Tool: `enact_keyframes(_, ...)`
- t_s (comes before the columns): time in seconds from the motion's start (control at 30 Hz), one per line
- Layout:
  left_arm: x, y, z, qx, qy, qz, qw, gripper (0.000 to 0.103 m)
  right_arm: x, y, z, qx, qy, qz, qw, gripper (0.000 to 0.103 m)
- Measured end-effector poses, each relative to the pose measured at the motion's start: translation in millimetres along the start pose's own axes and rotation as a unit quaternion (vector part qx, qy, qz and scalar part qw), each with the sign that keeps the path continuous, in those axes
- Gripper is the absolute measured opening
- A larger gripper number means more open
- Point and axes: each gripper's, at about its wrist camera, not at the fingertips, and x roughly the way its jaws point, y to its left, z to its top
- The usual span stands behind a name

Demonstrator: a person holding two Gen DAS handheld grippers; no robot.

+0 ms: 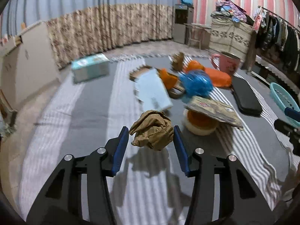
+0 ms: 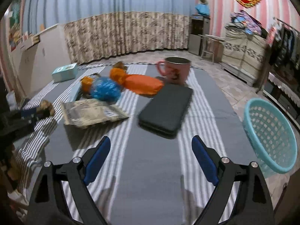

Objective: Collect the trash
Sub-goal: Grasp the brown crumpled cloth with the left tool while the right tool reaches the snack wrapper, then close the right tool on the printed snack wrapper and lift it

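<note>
- Tongs on my left [image 1: 151, 134] sit around a crumpled brown paper wad [image 1: 152, 130]; their blue pads touch both sides of it, so I read them as closed on it, and its shadow falls on the cloth beneath.
- My right tongs [image 2: 151, 146] are spread wide with nothing between the pads, above the grey striped desk cloth [image 2: 150, 168].
- Landmark for the rest: the black flat case [image 2: 166, 109] lying on the cloth.
- Just to the right of that case, at the desk's edge, I see the teal basket [image 2: 271, 135], tilted with its opening toward the case.
- Beyond the case stands a pink mug [image 2: 175, 69], touching or nearly touching its far end.
- Left of the case lies a printed paper packet [image 2: 91, 112]; in the left wrist view it rests on top of an orange-and-white roll [image 1: 200, 121].
- Farther left and behind the case, I make out a blue shiny ball [image 2: 106, 91] beside an orange wrapper [image 2: 143, 84], which reaches the case's far corner.
- Well to the left of the case, near the desk's far edge, is a pale teal box [image 2: 64, 72].
- A light blue torn box piece [image 1: 152, 91] lies between the held wad and the blue ball.
- Motion blur softens the clutter, so I cannot name the small brown scraps behind it.
</note>
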Motion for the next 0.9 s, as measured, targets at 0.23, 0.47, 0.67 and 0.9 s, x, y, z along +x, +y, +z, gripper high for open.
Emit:
enact_keyframes(0.23,-11.7,46.6,12.1,-0.025,-0.024,0.03,0.999,0.047,19.8,50.8,6.0,-0.047,0.019,0.029,0.998,0.087)
enact_keyframes(0.47,-18.8,70.4,20.4,-0.036,-0.04,0.047,0.9974,0.048,41.2,86.0,13.4,-0.083,0.032,0.04,0.995,0.087)
enact_keyframes(0.67,-18.2,80.1,19.5,-0.047,-0.041,0.049,0.9968,0.048,55.8,95.3,27.6,-0.09,0.03,0.04,0.995,0.069)
enact_keyframes(0.9,-16.4,74.8,24.5,-0.047,-0.044,0.047,0.9968,0.048,53.4,86.8,45.7,-0.086,0.014,0.059,0.994,0.019)
